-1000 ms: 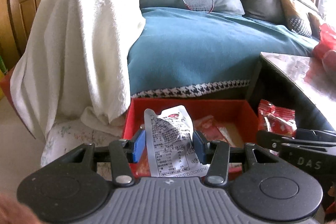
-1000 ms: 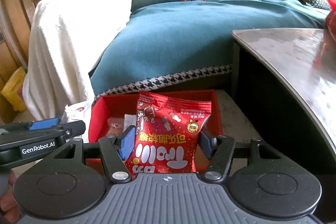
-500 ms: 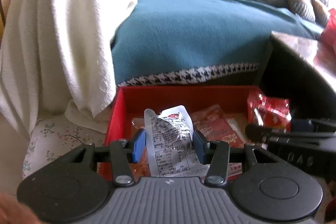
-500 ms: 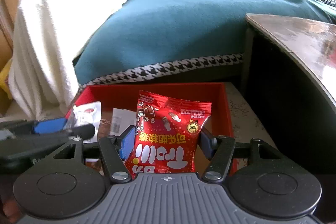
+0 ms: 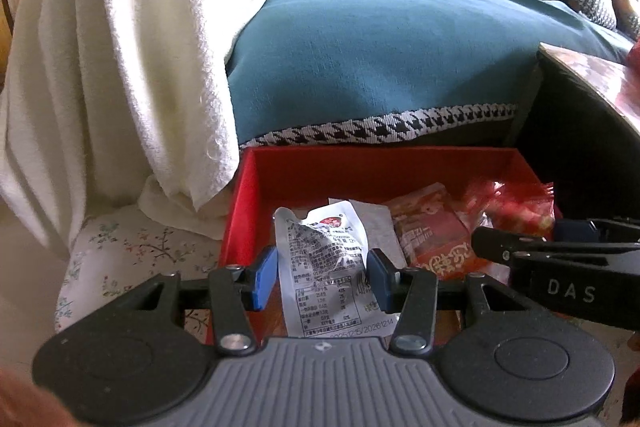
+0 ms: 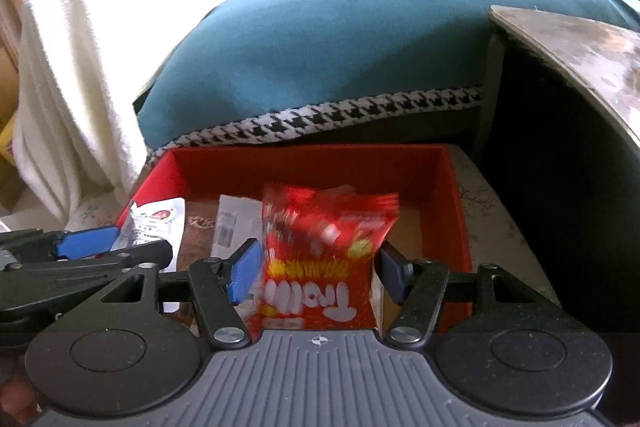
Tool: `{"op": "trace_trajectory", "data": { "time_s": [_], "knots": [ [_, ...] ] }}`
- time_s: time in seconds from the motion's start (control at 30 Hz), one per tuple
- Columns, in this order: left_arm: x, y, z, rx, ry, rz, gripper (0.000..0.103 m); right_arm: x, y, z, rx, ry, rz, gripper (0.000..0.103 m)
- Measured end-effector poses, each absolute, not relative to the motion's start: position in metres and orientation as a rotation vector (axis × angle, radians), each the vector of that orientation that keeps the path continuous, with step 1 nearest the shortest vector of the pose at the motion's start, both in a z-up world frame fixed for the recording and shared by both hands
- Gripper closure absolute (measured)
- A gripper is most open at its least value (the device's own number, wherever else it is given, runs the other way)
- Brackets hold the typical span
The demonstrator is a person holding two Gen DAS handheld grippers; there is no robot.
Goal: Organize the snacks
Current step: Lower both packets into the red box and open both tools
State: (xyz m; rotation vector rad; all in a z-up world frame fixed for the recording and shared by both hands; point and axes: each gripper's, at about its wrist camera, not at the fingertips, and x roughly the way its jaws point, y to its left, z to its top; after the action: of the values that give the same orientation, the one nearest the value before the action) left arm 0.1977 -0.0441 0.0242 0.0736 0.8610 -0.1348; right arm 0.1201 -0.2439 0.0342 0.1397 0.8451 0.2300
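My left fingers (image 5: 322, 275) pinch a white snack pouch (image 5: 326, 267) over the near left part of the red box (image 5: 360, 171). My right fingers (image 6: 316, 269) stand spread around a red snack bag (image 6: 324, 259), blurred, over the box's near middle; whether it touches them I cannot tell. Inside the box lie an orange-red packet (image 5: 432, 235) and a white wrapper (image 6: 232, 223).

Open from above: red box (image 6: 456, 195), bare floor at its right half (image 6: 416, 227). Crowded at left by packets (image 5: 432, 235) and left gripper (image 6: 100, 247). Hemmed behind by sofa blanket (image 6: 360, 39), on the left by white towel (image 5: 120, 67), on the right by dark bench (image 6: 560, 115).
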Motion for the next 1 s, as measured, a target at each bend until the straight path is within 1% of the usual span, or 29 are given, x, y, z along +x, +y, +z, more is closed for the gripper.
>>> {"op": "trace_trajectory", "data": {
  "time_s": [0.13,0.2,0.37,0.7,0.8,0.9,1.0],
  "knots": [
    [0.193,-0.051,0.026,0.088,0.861,-0.157,0.061,0.119,-0.247,0.038,0.139,0.843,0.22,0.042],
    [0.194,-0.05,0.023,0.075,0.86,-0.178,0.061,0.122,-0.248,0.034,0.128,0.853,0.189,0.041],
    [0.208,-0.042,0.012,0.017,0.884,-0.208,0.061,0.128,-0.249,0.022,0.121,0.885,0.17,0.041],
    [0.228,-0.054,-0.008,0.053,0.932,-0.209,0.061,0.134,-0.242,0.01,0.1,0.921,0.183,0.041],
    [0.231,-0.053,-0.012,0.049,0.951,-0.207,0.06,0.135,-0.241,0.007,0.091,0.93,0.184,0.04],
    [0.234,-0.051,-0.012,0.042,0.949,-0.196,0.055,0.135,-0.242,0.005,0.088,0.93,0.179,0.037],
    [0.232,-0.051,-0.009,0.048,0.943,-0.191,0.054,0.134,-0.242,0.006,0.09,0.925,0.175,0.034]
  ]
}}
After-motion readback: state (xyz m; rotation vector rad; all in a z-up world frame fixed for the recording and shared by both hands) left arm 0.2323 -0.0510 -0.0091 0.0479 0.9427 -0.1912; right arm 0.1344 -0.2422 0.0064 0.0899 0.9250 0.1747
